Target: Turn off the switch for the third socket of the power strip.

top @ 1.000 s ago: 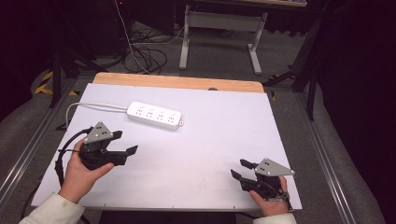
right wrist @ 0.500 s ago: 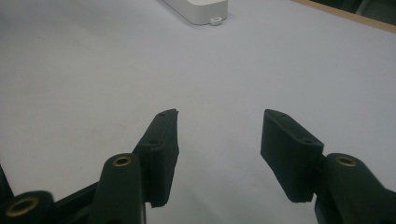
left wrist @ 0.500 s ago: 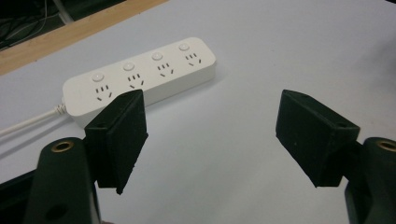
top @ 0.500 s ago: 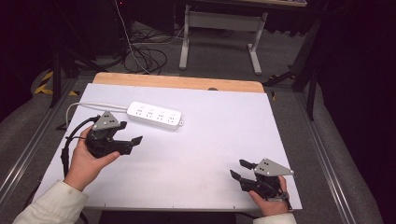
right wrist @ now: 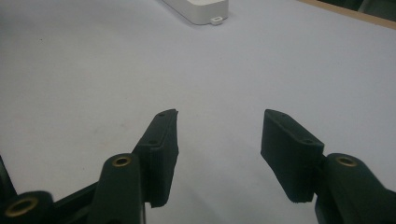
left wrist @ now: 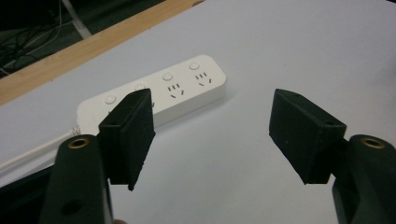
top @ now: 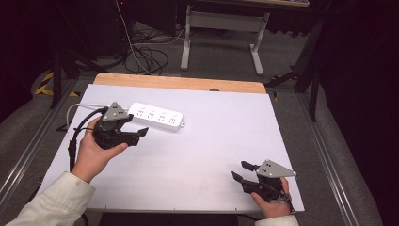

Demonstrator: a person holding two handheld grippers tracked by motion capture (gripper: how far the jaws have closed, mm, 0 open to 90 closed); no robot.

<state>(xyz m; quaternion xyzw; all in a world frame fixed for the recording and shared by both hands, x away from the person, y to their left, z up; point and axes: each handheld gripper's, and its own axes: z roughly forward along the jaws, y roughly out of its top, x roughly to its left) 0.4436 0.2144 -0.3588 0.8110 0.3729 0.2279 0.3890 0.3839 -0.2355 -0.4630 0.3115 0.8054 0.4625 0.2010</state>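
Hovering just beside white power strip [top: 155,116]: left tongs [top: 137,133], spread, empty. Right tongs [top: 243,171] spread, near table [top: 216,127] front edge.

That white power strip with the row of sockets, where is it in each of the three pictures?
High view: the white plastic power strip lies at the table's far left, just beyond the left hand-held gripper.
Left gripper view: upper centre-left, partly behind the left jaw.
Right gripper view: just its end, at the top edge.
Shared landmark: the wooden strip along the table's far edge.
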